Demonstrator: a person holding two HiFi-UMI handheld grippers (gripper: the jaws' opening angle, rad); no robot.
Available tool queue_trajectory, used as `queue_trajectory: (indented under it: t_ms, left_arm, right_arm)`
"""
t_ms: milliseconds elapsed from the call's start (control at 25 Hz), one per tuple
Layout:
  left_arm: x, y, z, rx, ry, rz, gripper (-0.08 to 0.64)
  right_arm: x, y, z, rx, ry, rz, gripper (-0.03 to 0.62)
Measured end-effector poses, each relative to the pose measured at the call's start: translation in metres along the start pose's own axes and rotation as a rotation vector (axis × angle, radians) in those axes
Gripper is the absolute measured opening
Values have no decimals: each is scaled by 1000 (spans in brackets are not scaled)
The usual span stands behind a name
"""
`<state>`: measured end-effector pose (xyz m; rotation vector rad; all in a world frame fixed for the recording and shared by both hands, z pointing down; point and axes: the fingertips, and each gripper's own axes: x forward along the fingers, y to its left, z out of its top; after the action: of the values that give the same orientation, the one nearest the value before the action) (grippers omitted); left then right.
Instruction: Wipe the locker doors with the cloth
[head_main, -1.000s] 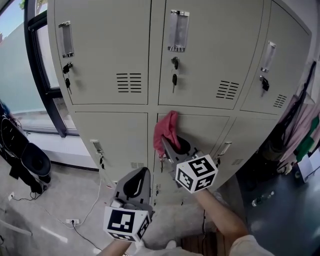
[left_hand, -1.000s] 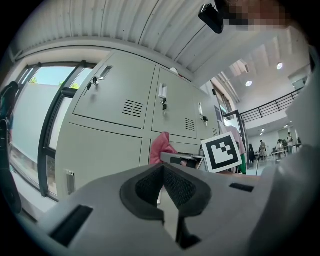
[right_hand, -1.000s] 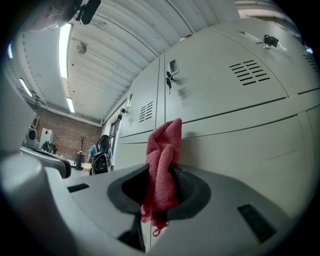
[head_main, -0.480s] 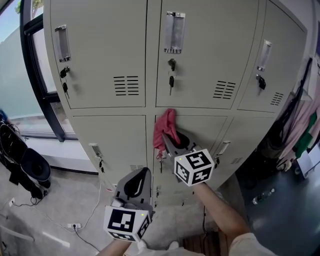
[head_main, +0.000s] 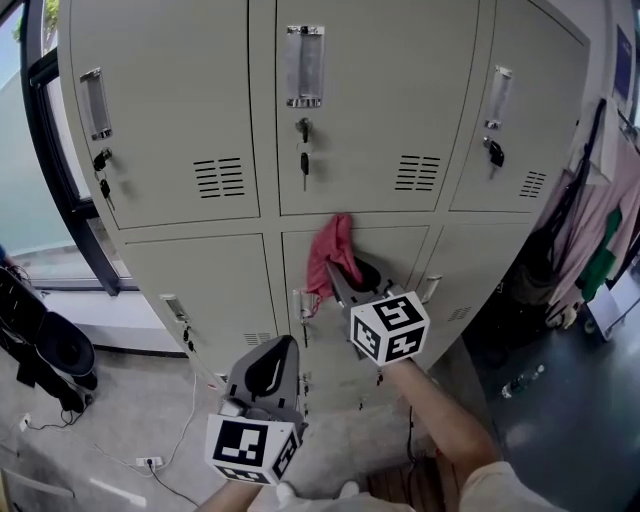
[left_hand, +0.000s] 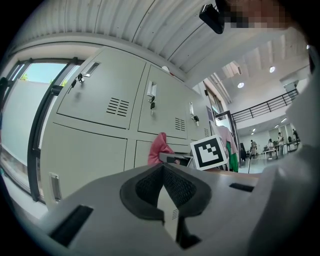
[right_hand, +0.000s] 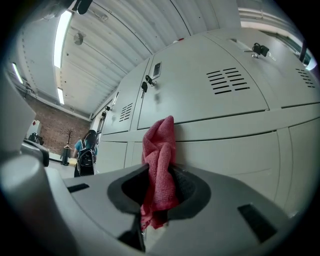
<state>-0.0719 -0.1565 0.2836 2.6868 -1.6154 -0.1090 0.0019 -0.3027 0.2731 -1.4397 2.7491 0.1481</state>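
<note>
A red cloth (head_main: 329, 254) is pinched in my right gripper (head_main: 345, 285), which is shut on it. The cloth's top (right_hand: 161, 145) rests against the upper edge of the lower middle locker door (head_main: 390, 262). The beige locker doors (head_main: 375, 110) fill the head view, upper row with vents, keys and handles. My left gripper (head_main: 268, 375) hangs lower, in front of the lower lockers, shut with nothing in it (left_hand: 167, 200). From the left gripper view the cloth (left_hand: 159, 149) and the right gripper's marker cube (left_hand: 210, 153) show ahead.
A dark window frame (head_main: 55, 160) borders the lockers at left, with a black bag (head_main: 50, 345) and cables on the floor. Clothes (head_main: 590, 230) hang at the right beside the lockers. Keys (head_main: 304, 160) dangle from the upper middle door.
The lockers have slid left and slightly down in the head view. My right gripper with the cloth stays at the top of the lower middle door. The left gripper has hardly moved.
</note>
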Motion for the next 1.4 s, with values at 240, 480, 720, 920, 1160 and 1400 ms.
queue_trajectory:
  t_ms: [240, 480, 720, 920, 1160, 1400]
  left_arm:
    - [12, -18, -1, -5, 2, -26, 5]
    - [23, -36, -5, -12, 8, -45, 5]
    - [32, -49, -13, -24, 17, -58, 5]
    - [36, -57, -16, -26, 19, -64, 5]
    - [40, -64, -18, -27, 21, -72, 5]
    - [40, -63, -18, -29, 22, -72, 5]
  right_arm:
    - [-17, -30, 0, 6, 0, -43, 83]
    - [-39, -65, -4, -1, 8, -89, 84]
    - [-62, -104, -10, -5, 21, -146, 84]
    - [-78, -130, -13, -6, 26, -191, 84]
    - [-92, -151, -16, -4, 32, -233, 84]
    - [-101, -164, -30, -5, 58, -268, 84]
